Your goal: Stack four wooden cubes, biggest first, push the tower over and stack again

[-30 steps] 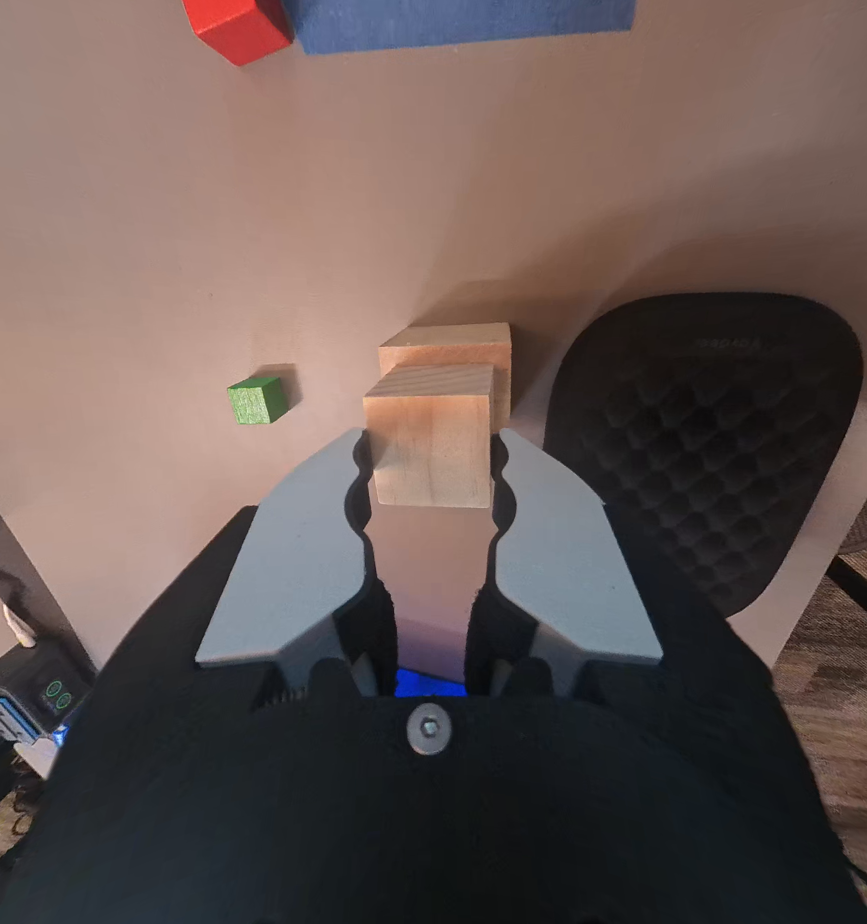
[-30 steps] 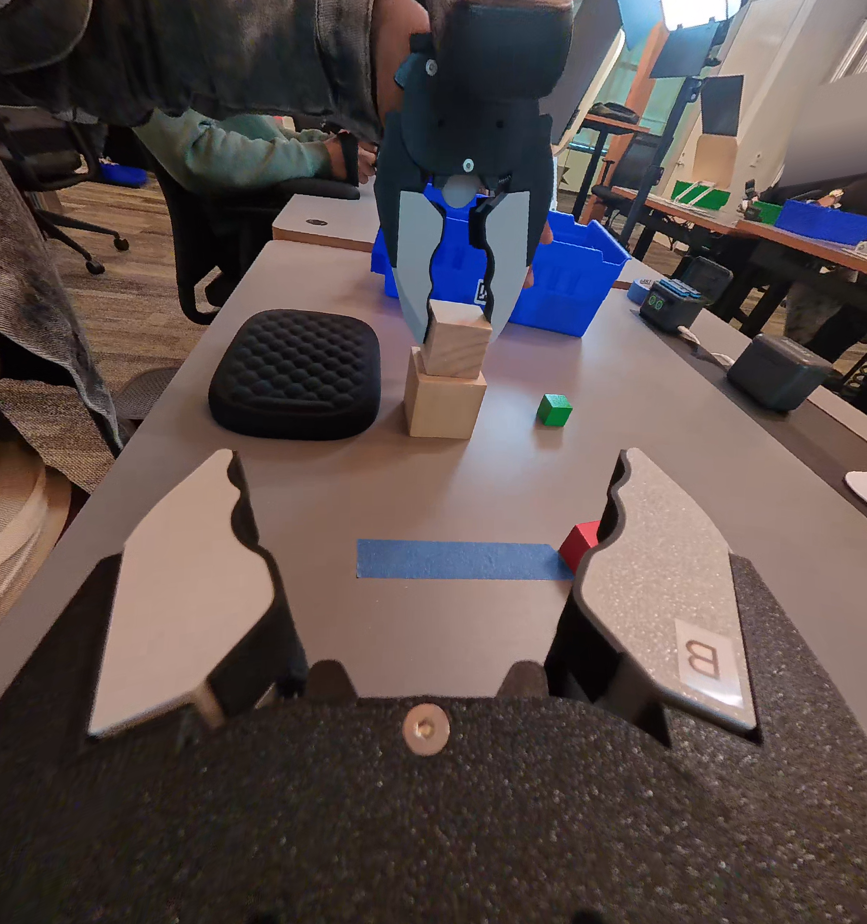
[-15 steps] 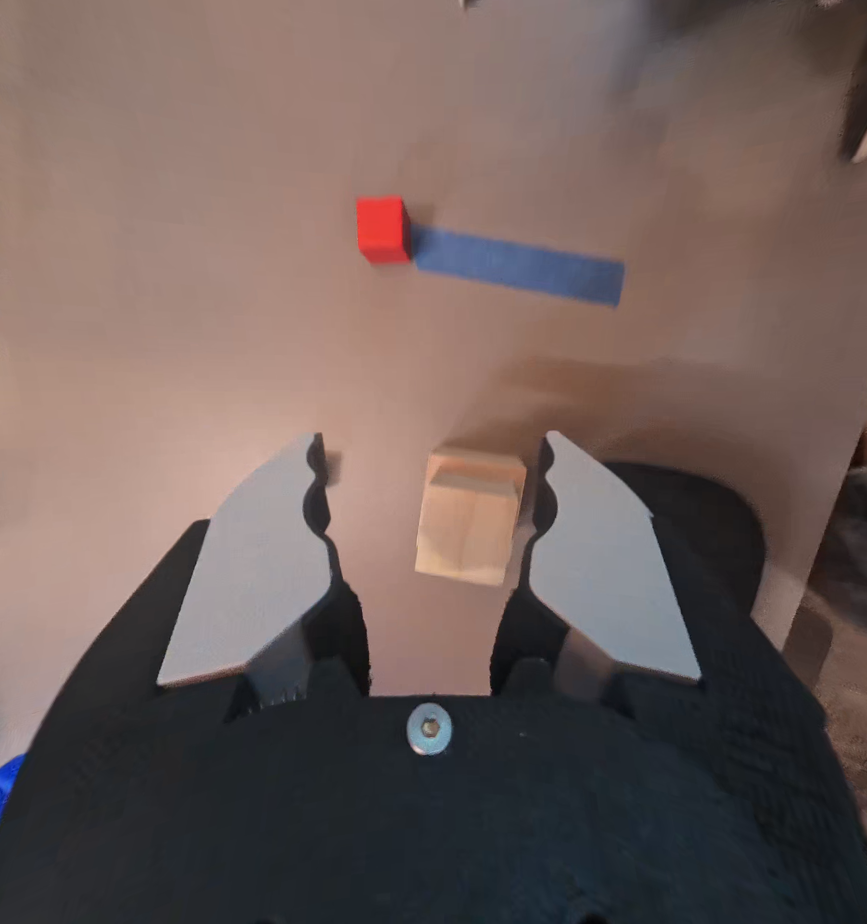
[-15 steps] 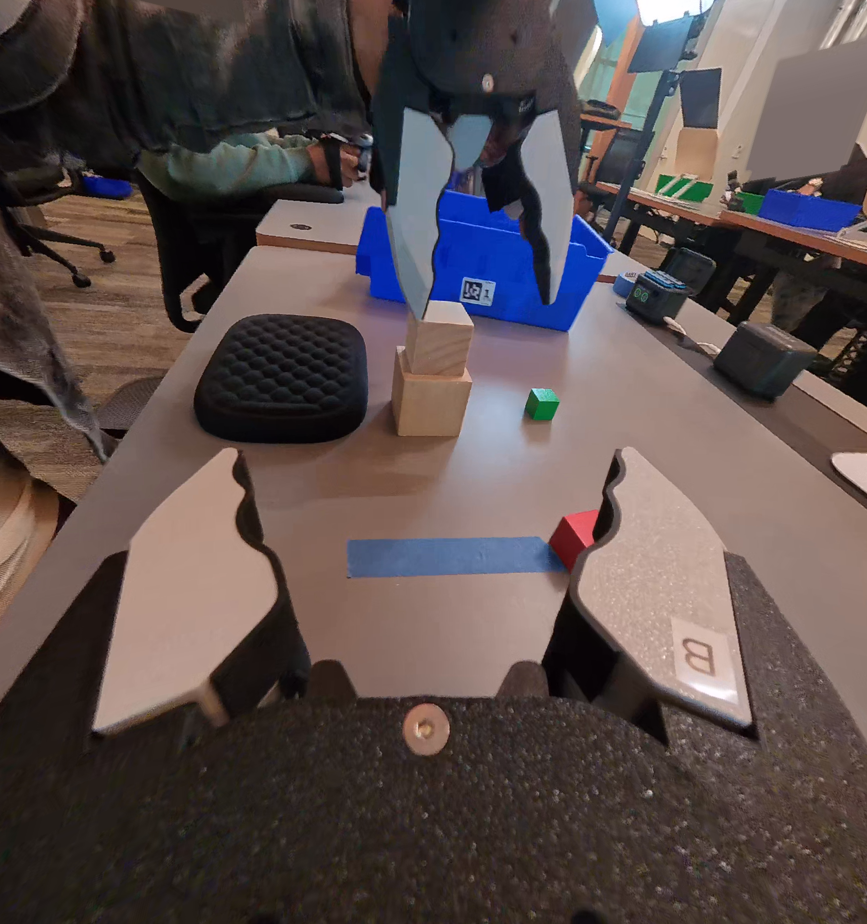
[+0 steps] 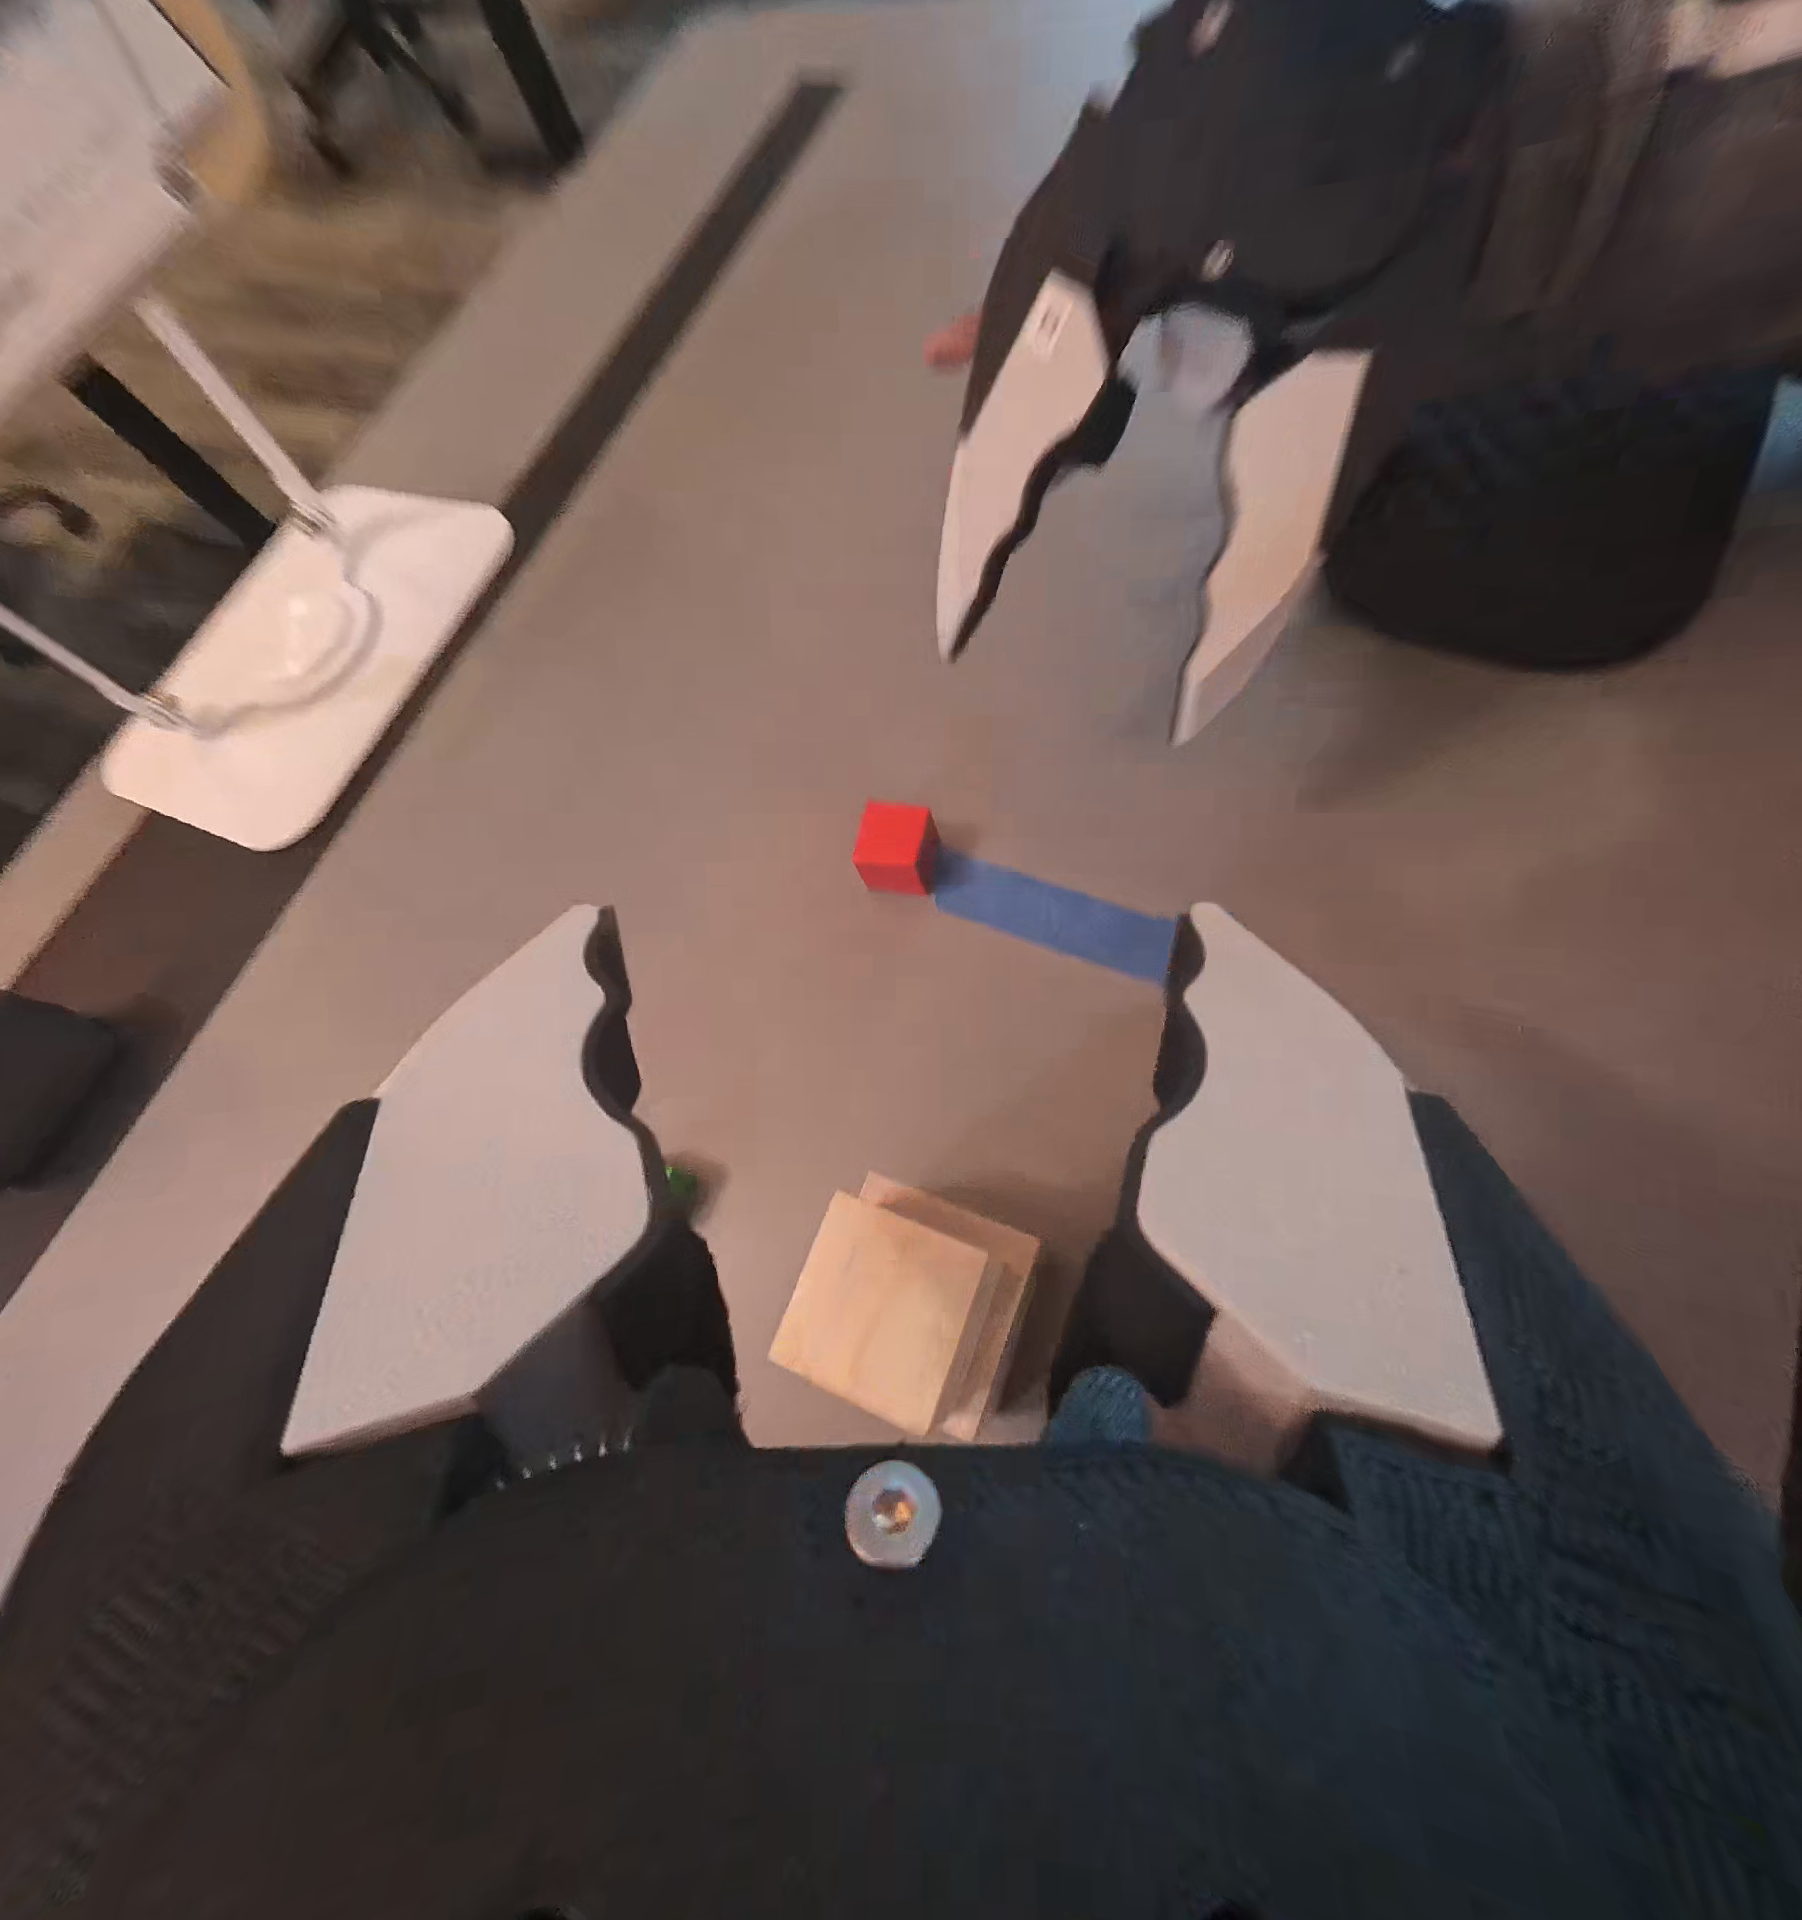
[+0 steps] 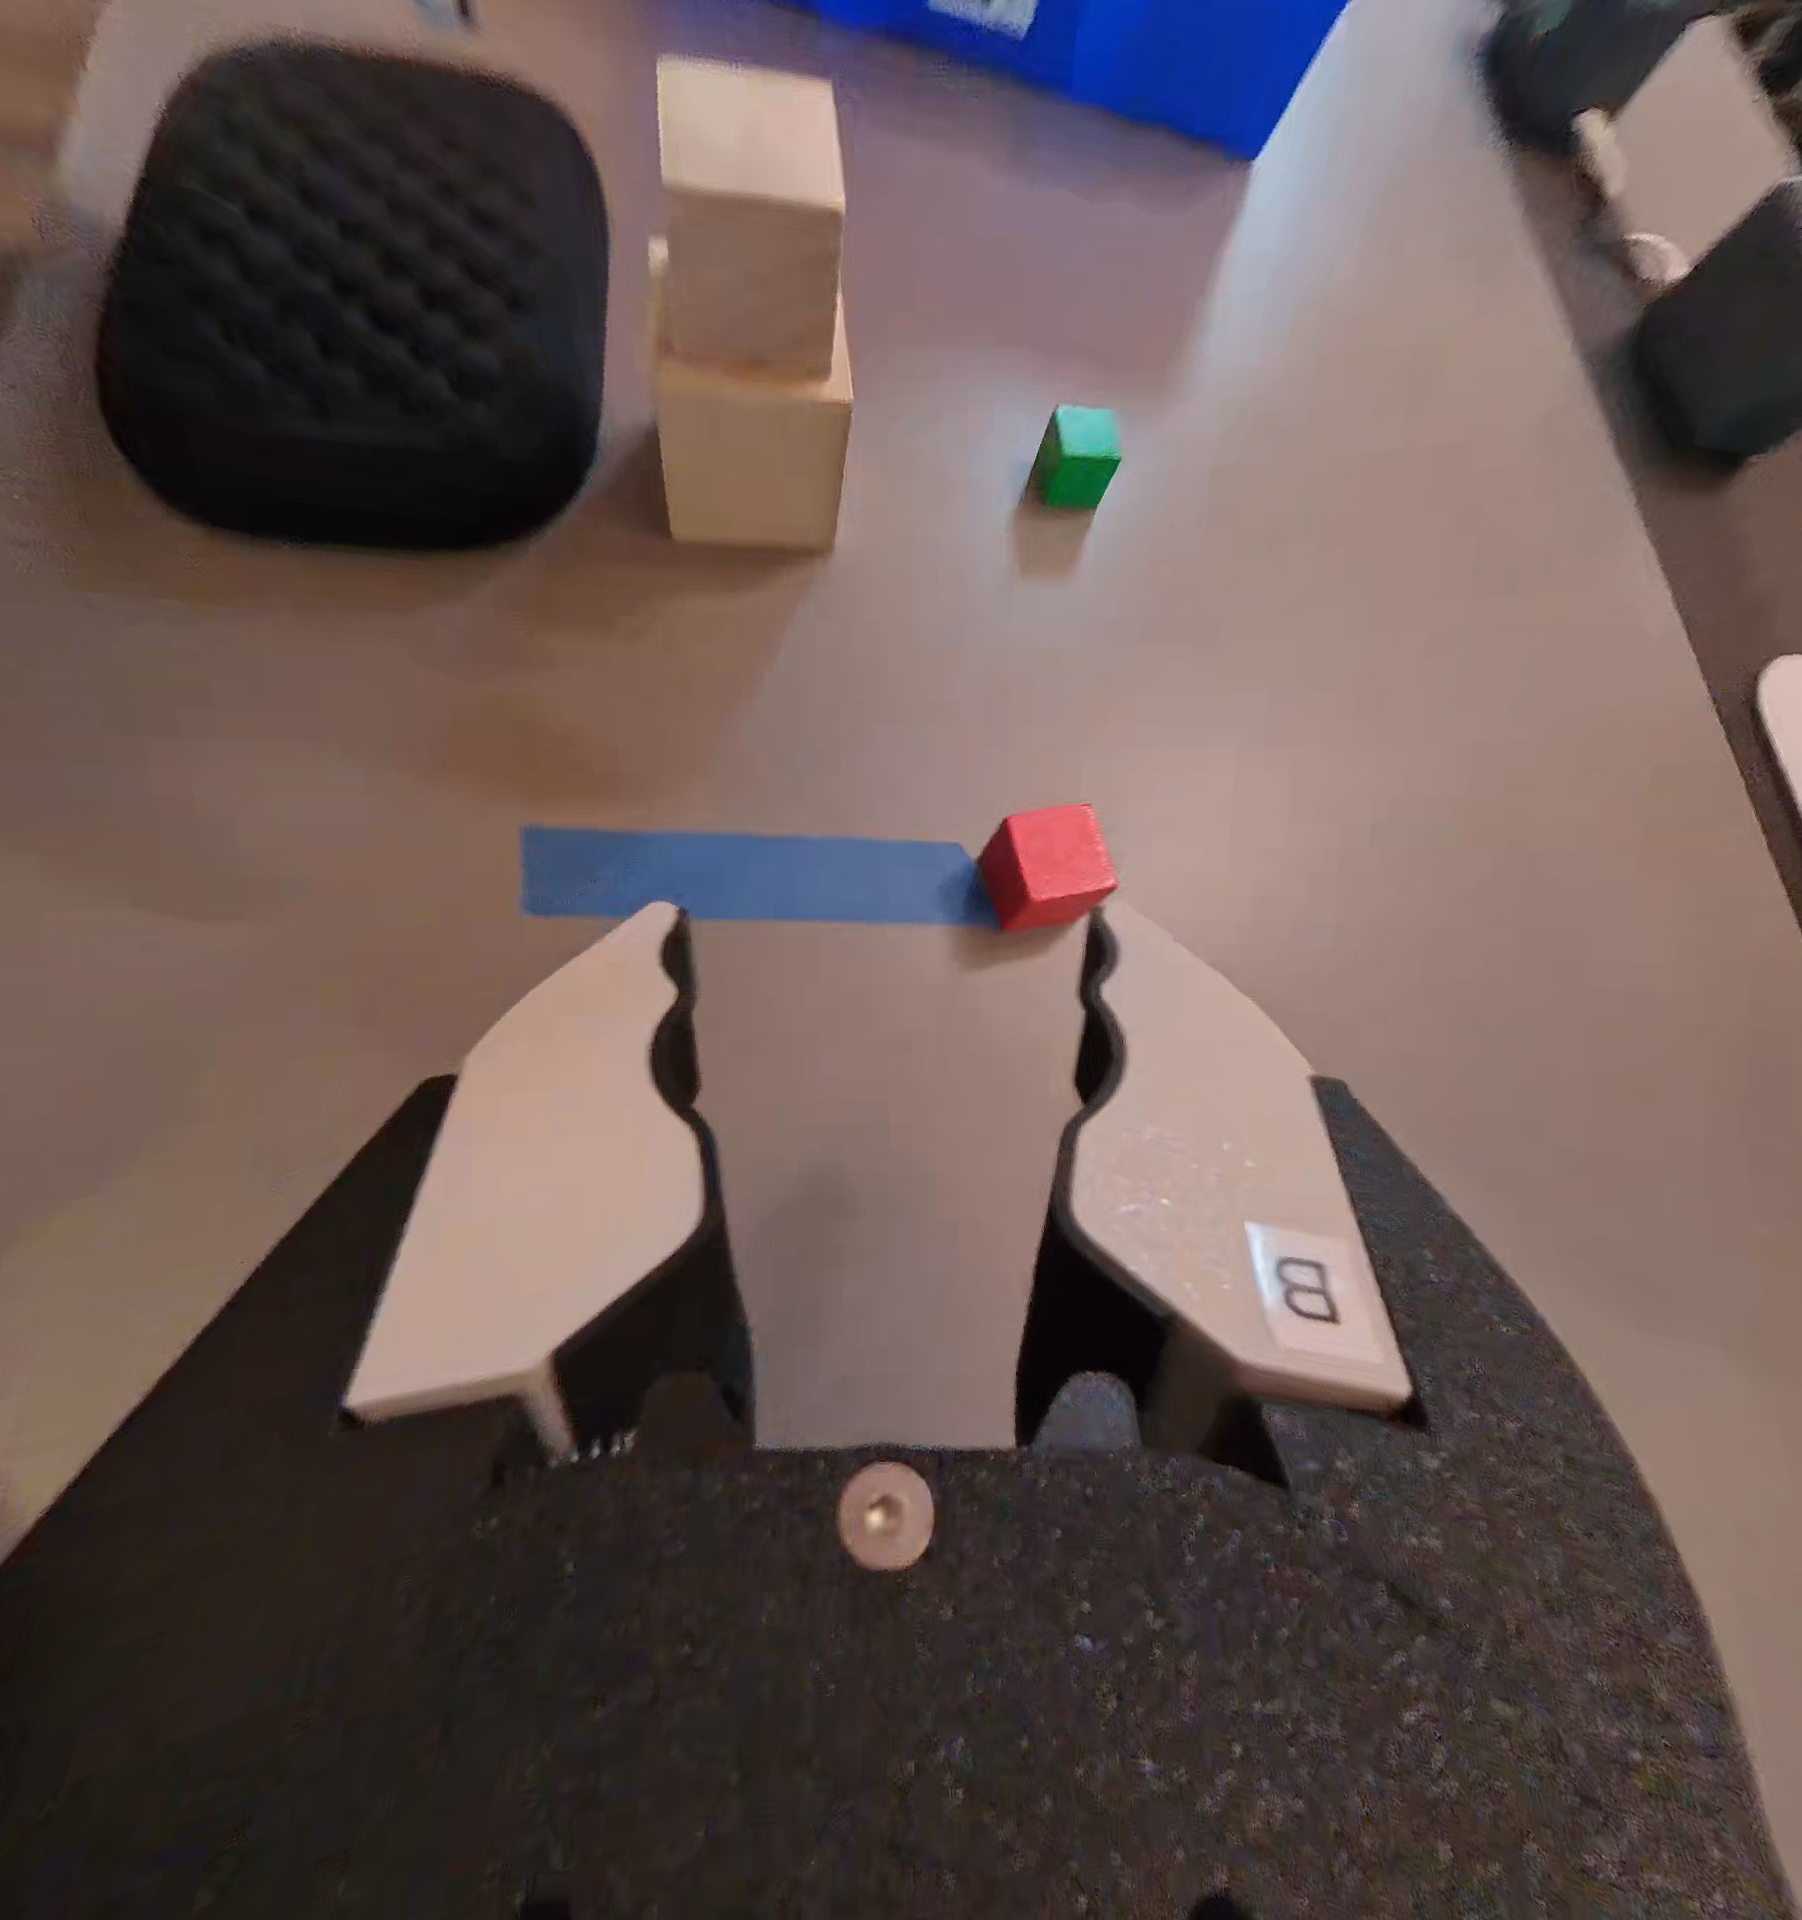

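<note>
Red cube (image 6: 1049, 864) sits at the tape's (image 6: 741, 875) end, just past my right gripper (image 6: 884, 920), whose jaws stand part open and empty; it looks small, light, rigid, painted slick, so I'd pinch opposite flat faces squarely.

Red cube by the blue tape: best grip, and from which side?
Grip the red cube across two opposite vertical faces, coming down from above with the open right tool. The cube stands turned relative to the tool, one end of the blue tape beside it, so I'd rotate the tool to match its faces.
</note>
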Action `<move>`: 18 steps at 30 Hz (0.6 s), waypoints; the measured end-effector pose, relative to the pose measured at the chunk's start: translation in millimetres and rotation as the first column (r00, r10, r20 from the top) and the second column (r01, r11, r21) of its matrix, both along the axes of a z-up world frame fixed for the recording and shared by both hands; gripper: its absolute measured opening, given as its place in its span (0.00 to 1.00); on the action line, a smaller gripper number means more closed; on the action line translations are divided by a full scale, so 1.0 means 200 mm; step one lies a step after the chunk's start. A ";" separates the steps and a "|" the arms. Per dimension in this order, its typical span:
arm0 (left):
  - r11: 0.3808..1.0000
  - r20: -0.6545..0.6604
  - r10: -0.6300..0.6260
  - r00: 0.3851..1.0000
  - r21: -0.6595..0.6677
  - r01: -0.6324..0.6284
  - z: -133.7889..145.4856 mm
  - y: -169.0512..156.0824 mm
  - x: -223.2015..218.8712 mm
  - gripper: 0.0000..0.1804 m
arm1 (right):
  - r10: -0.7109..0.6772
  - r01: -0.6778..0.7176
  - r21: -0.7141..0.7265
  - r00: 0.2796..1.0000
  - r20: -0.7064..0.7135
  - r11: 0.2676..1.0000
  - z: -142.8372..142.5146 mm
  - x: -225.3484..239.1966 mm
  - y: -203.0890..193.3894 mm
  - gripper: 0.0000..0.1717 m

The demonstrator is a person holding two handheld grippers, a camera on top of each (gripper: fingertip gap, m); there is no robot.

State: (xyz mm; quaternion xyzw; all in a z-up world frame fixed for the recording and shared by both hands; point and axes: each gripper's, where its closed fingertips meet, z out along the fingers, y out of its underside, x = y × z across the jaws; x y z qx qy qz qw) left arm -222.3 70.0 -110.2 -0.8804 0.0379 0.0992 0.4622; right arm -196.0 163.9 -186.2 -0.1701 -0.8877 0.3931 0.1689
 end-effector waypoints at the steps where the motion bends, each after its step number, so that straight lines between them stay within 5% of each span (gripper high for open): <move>1: 0.997 -0.013 0.020 1.000 0.070 -0.019 0.02 0.00 0.02 0.55 | 0.041 -0.041 0.046 0.999 0.005 0.998 -0.01 -0.04 0.00 0.37; 7: 0.914 0.063 0.074 0.995 0.394 -0.093 0.08 -0.02 0.14 0.54 | 0.168 -0.183 0.194 0.982 0.092 0.964 -0.20 -0.27 -0.02 0.32; 13: 0.910 0.028 0.106 0.994 0.401 -0.108 0.04 -0.07 0.14 0.54 | 0.168 -0.204 0.273 0.974 0.151 0.940 -0.32 -0.32 -0.04 0.16; 16: 0.878 -0.035 0.141 0.989 0.467 -0.108 0.09 -0.07 0.14 0.54 | 0.078 -0.106 0.159 0.981 0.177 0.982 -0.26 -0.32 -0.05 0.16; 18: 0.826 -0.067 0.174 0.982 0.553 -0.109 0.15 -0.07 0.15 0.54 | 0.024 -0.005 -0.089 0.976 0.216 0.996 -0.13 -0.30 -0.12 0.16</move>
